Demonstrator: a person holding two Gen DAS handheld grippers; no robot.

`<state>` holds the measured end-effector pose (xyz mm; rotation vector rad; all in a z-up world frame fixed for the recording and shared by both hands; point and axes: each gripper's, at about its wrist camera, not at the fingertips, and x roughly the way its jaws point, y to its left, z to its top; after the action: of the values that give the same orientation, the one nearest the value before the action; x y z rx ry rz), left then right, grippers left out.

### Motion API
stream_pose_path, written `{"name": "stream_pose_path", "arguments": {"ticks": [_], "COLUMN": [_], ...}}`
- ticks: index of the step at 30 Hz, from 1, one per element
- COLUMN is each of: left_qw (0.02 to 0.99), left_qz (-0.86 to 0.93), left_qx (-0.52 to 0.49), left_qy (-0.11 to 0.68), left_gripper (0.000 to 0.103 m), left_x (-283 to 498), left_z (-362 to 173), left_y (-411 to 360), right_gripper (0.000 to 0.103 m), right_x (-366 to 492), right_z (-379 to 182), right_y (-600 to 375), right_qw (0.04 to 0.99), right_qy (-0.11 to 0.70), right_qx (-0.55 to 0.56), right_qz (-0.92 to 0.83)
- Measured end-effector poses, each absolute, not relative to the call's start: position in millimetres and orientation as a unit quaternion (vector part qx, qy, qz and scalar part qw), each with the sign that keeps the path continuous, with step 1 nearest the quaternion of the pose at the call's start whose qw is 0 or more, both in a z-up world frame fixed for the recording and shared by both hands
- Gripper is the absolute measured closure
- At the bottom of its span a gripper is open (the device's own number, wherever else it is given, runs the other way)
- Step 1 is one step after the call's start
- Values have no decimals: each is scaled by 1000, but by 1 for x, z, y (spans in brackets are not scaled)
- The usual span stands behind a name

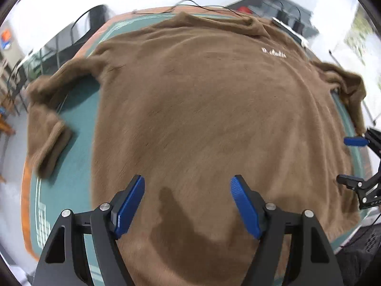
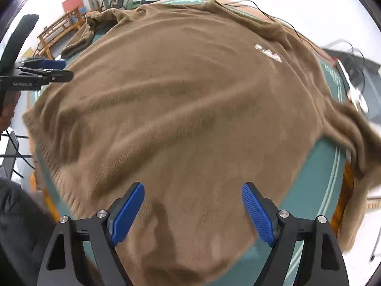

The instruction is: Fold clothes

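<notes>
Brown sweater (image 1: 202, 109) lies flat, front up, on the green mat (image 1: 71, 190), both my tongs, left gripper (image 1: 187, 205) and right gripper (image 2: 193, 212), released above its hem; I'd pinch 1 sleeve cuff and fold inward

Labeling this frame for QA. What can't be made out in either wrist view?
- White lettering on the brown sweater: blurred and small in both views, unreadable.
- Sweater hem: hidden behind each gripper's fingers at the bottom edge.
- Right sleeve: drapes off the green mat; its cuff isn't clearly seen.
- Right gripper: cut off by the left wrist view's edge.
- Room beyond the table: smeared.
</notes>
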<state>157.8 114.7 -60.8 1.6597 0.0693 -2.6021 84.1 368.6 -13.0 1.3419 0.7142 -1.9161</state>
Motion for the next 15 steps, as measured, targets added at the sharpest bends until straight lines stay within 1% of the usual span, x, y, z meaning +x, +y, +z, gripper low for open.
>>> {"name": "stream_pose_path", "arguments": {"ticks": [2, 3, 4, 5, 6, 11, 15], "left_qw": [36, 43, 50, 57, 57, 54, 61], "left_qz": [-835, -831, -827, -822, -824, -830, -820], "left_qx": [549, 555, 560, 566, 564, 555, 568], "left_qy": [-3, 5, 12, 20, 21, 30, 40], "left_gripper": [24, 24, 23, 20, 20, 20, 19], "left_x": [146, 145, 145, 145, 148, 162, 158], "left_z": [-75, -81, -88, -95, -95, -94, -88], "left_y": [114, 106, 98, 89, 85, 62, 63], "right_gripper": [17, 15, 12, 4, 1, 1, 1], "right_x": [77, 74, 73, 73, 74, 81, 77], "right_z": [-29, -37, -39, -40, -43, -40, -35], "right_y": [367, 368, 373, 381, 389, 418, 420], "right_qw": [345, 347, 349, 349, 345, 343, 331], "right_qy": [290, 297, 294, 292, 295, 286, 283], "right_qx": [530, 538, 541, 547, 555, 549, 558], "right_qz": [-718, -709, -706, -703, -697, -706, -706]}}
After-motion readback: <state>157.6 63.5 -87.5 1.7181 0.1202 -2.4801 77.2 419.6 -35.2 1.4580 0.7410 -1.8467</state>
